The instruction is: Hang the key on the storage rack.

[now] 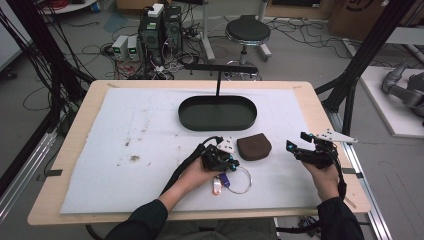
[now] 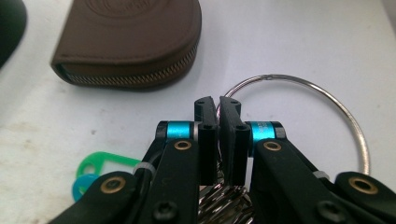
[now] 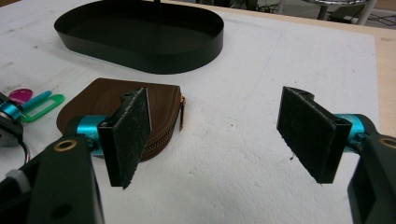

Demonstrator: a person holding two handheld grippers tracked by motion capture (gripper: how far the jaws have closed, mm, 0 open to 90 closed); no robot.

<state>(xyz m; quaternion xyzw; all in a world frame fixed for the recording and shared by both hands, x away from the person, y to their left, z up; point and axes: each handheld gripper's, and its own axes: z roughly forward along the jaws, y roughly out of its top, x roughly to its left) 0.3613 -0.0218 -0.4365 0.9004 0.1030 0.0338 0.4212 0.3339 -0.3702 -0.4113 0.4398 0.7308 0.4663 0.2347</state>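
Note:
A large wire key ring (image 2: 327,98) lies on the white mat with keys and coloured tags: a green tag (image 2: 100,163) and a blue one (image 2: 81,186). My left gripper (image 2: 218,108) is shut on the ring's left side, low over the mat. In the high view the left gripper (image 1: 220,157) sits just left of the ring (image 1: 241,180). A brown zipped pouch (image 1: 254,147) lies right behind it. My right gripper (image 1: 305,145) hovers to the pouch's right, open and holding nothing. In the right gripper view its jaws (image 3: 215,135) stand wide apart, with the pouch (image 3: 161,105) behind the left one.
A black oval tray (image 1: 217,112) with a thin upright post stands behind the pouch, mid-table. The white mat (image 1: 140,150) covers most of the wooden table. A stool, computers and cables are on the floor beyond the far edge.

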